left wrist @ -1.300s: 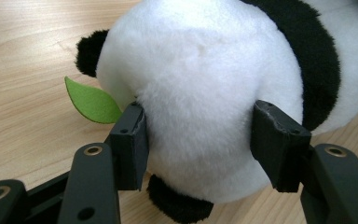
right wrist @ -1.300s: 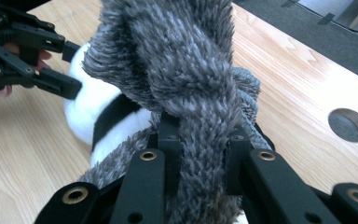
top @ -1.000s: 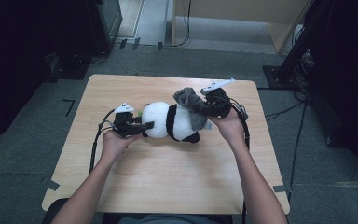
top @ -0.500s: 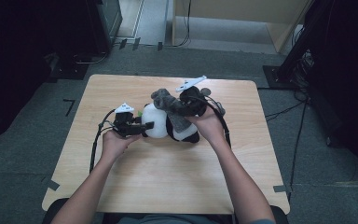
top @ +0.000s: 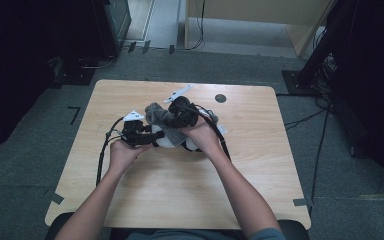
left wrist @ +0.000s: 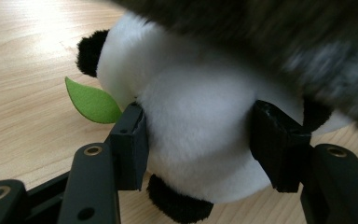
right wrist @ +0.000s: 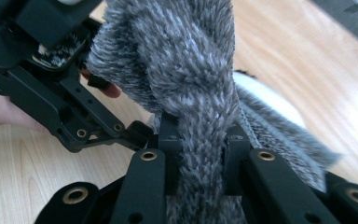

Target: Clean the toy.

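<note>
A plush panda [left wrist: 200,121] lay on the wooden table [top: 260,165], a little left of the middle and toward the far half. The left gripper [left wrist: 198,135] pinched its white body from both sides, each pad pressed into the fur, with a black ear at the far left and a black paw just below the jaws. A green felt leaf [left wrist: 91,102] stuck out from the panda beside the left pad and lay close over the tabletop.

The right gripper [right wrist: 200,149] was pressed together on a strip of grey furry cloth [right wrist: 191,70], which rose between its pads and bunched into a thick fold above them. In the high view that cloth [top: 157,115] draped over the panda [top: 167,140], right beside the left gripper [top: 150,134], with the right gripper [top: 172,119] on top of it. In the left gripper view the cloth [left wrist: 284,42] hung blurred over the panda's upper side. Both of the person's hands met over the toy, the forearms coming in from the near edge. A small dark disc [top: 220,98] sat on the table beyond them, toward the far edge.
</note>
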Available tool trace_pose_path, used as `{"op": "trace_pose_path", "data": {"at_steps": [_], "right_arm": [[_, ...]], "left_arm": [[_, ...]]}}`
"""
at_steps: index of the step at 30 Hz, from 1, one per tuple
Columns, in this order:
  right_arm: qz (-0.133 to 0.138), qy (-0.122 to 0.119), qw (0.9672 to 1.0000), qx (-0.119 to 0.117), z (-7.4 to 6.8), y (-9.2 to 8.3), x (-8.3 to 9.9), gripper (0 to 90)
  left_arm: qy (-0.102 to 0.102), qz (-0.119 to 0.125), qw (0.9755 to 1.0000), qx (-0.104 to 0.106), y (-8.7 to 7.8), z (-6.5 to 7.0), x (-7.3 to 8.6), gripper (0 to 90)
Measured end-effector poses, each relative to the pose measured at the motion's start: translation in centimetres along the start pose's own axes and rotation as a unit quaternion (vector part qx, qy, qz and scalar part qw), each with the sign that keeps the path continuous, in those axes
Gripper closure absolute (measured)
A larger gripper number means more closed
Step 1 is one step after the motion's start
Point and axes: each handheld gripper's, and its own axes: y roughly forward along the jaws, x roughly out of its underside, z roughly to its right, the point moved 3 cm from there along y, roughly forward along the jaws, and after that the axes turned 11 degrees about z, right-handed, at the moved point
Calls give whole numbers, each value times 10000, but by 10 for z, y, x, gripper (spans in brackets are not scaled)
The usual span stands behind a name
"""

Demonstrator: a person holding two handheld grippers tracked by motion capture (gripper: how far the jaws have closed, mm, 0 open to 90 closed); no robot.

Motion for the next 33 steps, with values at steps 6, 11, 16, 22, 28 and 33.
{"op": "trace_pose_path", "data": {"at_steps": [6, 11, 16, 22, 28, 33], "right_arm": [[-122, -51, 9999, -59, -4, 10, 12, 764], [-119, -16, 9999, -56, -1, 2, 20, 765], [-85, 30, 10000, 38, 5, -14, 33, 764], [94, 153, 9997, 141, 11, -35, 45, 765], [213, 185, 9992, 274, 16, -57, 55, 764], [352, 314, 9984, 315, 22, -71, 63, 764]], "left_arm": [[4, -38, 10000, -9, 0, 0, 1, 421], [-7, -38, 10000, -5, 0, -1, 1, 422], [-27, -37, 10000, -15, 0, 0, 1, 423], [-47, -21, 10000, -15, 0, 0, 0, 423], [-60, -11, 10000, -5, 1, 0, 1, 423], [-71, -4, 10000, -2, 1, -1, 1, 422]]}}
